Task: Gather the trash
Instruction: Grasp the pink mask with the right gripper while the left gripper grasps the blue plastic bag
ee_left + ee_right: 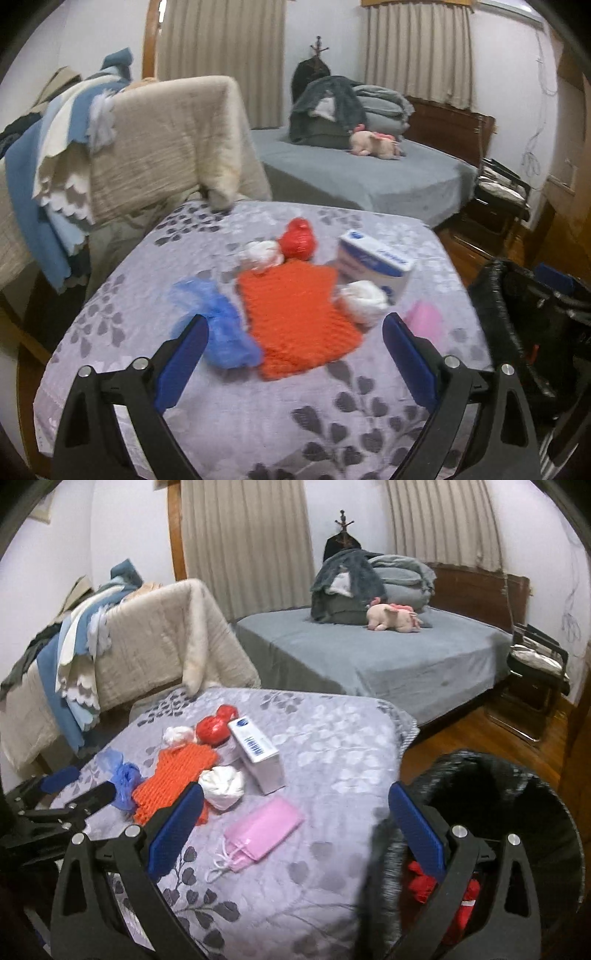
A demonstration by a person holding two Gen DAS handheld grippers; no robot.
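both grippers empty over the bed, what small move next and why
Probably ease the right gripper forward and down onto the pink mask. Its fingers stand open and empty, the mask lies flat between them, nearest of the scraps on the floral cover, and the black trash bin sits just to its right.

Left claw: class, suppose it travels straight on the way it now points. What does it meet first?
Probably the orange knitted cloth, which lies centred between the open fingers of the left claw, on the flowered cover. The blue plastic bag sits just left of that line. Depth is hard to judge here.
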